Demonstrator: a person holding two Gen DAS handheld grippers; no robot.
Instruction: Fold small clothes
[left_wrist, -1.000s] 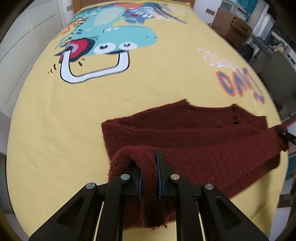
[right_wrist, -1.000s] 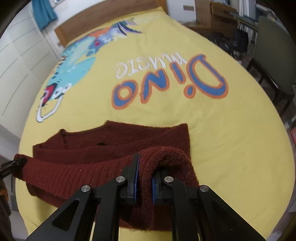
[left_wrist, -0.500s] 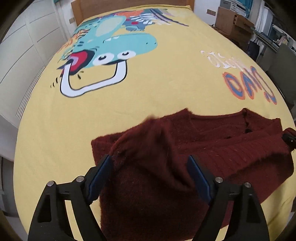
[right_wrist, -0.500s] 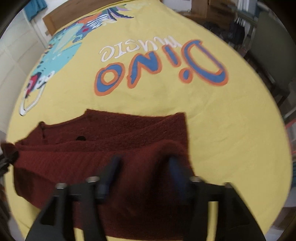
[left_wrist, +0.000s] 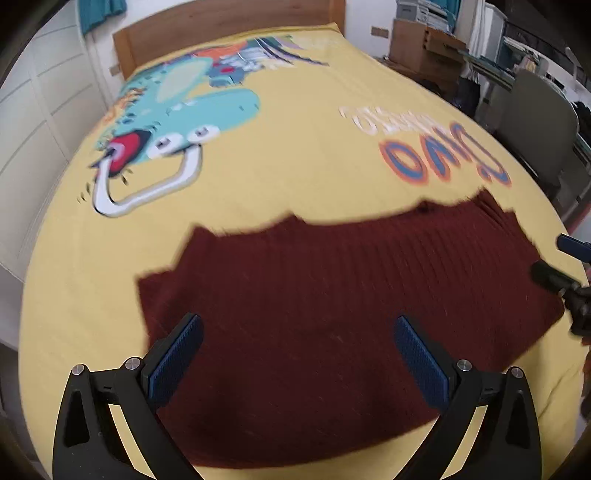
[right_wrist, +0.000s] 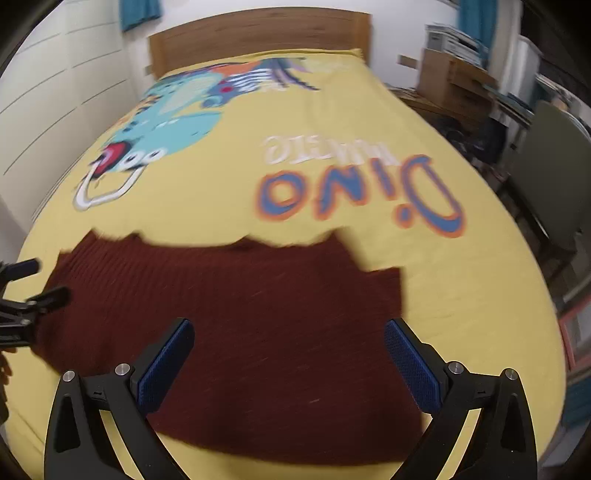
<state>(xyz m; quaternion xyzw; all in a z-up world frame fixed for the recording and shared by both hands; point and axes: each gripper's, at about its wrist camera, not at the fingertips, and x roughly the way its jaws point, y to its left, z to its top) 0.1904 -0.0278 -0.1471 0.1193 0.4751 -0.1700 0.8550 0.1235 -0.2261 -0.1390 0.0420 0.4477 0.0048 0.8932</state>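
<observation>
My left gripper and right gripper are both opening, nearly at full spread, gripping nothing — the dark red knit sweater lies flat beneath them on the yellow dinosaur bedspread, near its front edge. Both point down over its folded layer, I judge, to leave that fold undisturbed.

The right gripper hangs over a dark red knit, jaws opening wide, blue pads clear of the cloth. The knit lies flat across the near part of a yellow bedspread printed with "Dino" lettering and a teal dinosaur. The left gripper shows at the left edge, beside the knit.
</observation>
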